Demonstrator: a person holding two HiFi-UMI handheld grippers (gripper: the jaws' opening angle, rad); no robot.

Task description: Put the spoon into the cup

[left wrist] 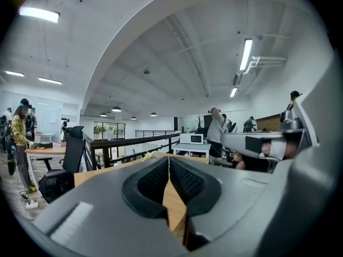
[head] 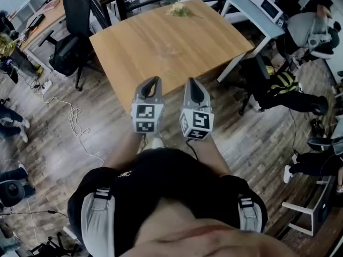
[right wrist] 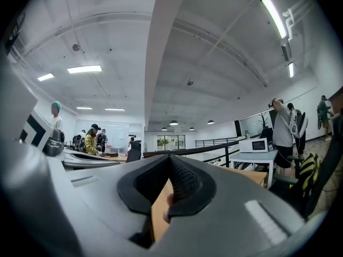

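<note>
both sets of fingers (left wrist: 187, 180) closed on nothing, left gripper (head: 155, 80) and right gripper (head: 192, 82) at the near edge of the worktop (head: 161, 42); no spoon or cup showing, so find them first.

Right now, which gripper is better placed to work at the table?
Right, marginally. Left gripper and right gripper hang shut, side by side at the table edge; the lone pale clump at its far edge sits slightly rightward.

A small pale clump (head: 179, 9), yellow-green and whitish, lies at the far edge of the wooden table (head: 161, 47), close to its farthest corner. It is too small and blurred to tell what it is.
</note>
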